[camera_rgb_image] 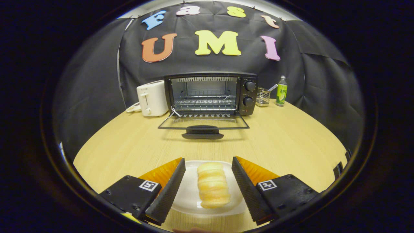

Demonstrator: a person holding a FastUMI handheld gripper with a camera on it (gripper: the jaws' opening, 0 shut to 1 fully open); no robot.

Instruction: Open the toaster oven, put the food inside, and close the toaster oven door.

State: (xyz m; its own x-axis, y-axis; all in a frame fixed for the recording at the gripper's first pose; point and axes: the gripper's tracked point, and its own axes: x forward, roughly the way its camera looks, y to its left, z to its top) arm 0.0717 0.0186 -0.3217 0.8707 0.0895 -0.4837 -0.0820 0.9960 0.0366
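Observation:
A pale yellow ridged bread roll [212, 185] lies on a white plate [190, 197] on the wooden table. My gripper [208, 168] stands open, one finger on each side of the roll, neither touching it. Beyond the fingers, at the far side of the table, the black toaster oven [210, 94] stands with its glass door [203, 123] folded down flat toward me, handle [202, 132] at the front. Its wire rack [204, 103] shows inside, bare.
A white pop-up toaster [152, 98] stands just left of the oven. To the oven's right are a small mesh holder [263, 97] and a green bottle [281, 91]. Bare wooden tabletop [129, 145] lies between the plate and the oven door.

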